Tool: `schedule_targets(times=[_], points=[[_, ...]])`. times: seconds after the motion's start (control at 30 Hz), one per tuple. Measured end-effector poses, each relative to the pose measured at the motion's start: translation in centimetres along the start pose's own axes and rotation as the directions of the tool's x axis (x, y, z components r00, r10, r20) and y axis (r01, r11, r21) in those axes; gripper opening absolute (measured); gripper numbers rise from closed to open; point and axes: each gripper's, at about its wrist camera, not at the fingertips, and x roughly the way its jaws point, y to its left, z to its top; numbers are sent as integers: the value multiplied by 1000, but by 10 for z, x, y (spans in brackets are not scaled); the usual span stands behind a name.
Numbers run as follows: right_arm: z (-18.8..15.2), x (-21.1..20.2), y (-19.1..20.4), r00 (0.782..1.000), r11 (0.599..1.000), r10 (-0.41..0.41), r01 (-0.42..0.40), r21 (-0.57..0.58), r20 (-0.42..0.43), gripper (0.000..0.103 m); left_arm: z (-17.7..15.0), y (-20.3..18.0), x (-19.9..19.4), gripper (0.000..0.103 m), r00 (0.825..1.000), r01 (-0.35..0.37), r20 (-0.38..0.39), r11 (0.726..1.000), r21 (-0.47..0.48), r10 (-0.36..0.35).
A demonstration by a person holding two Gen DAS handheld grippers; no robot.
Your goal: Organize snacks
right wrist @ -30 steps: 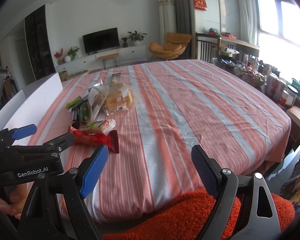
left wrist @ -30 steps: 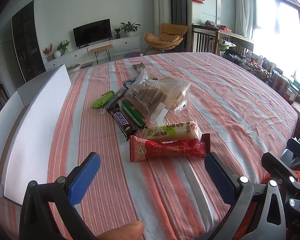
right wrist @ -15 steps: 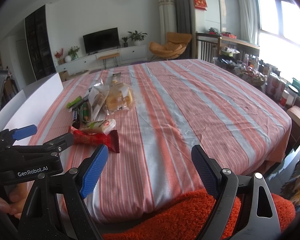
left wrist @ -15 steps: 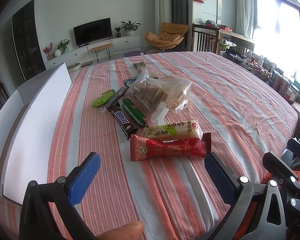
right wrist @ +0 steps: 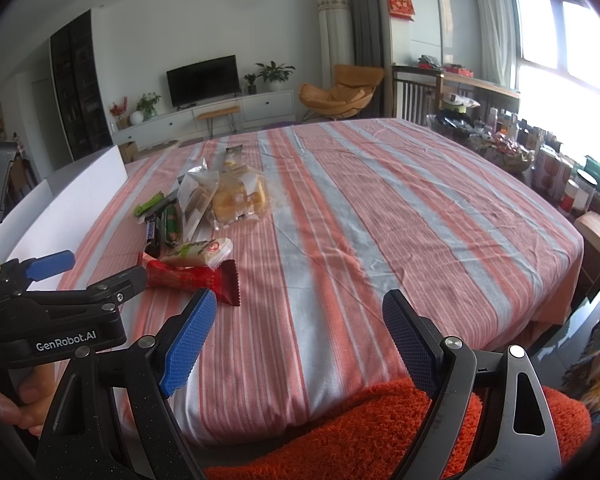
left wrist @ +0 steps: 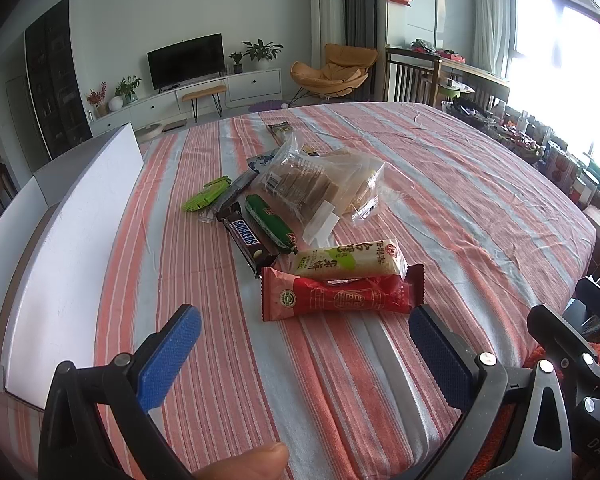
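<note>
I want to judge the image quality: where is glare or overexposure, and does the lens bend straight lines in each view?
Left wrist view: the window at upper right is blown out to white, and the white box edge bows from fisheye distortion. Right wrist view: the window glares less, its panes remain visible; the tablecloth stripes curve toward the edges, and the corners are vignetted dark.

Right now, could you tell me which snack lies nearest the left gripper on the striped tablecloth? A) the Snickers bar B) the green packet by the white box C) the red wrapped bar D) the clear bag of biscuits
C: the red wrapped bar lies just beyond the open jaws of the left gripper, with the Snickers bar, clear bag of biscuits and green packet farther back.
</note>
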Motion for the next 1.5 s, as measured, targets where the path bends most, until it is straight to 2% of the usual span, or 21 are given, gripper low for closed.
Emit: schedule_targets(times=[1.0, 1.37, 1.5], points=[[0, 0, -1, 1000, 1000, -1, 1, -1, -11, 88, -3, 1, 3, 103, 1000, 2, -13, 1000, -3, -2], [1, 0, -2, 1000, 1000, 1, -1, 2, -13, 88, -5, 5, 14, 103, 998, 10, -70, 1000, -28, -12], [0, 1, -6, 999, 999, 17, -16, 38, -34, 88, -8, 10, 30, 103, 988, -8, -152, 999, -44, 1]])
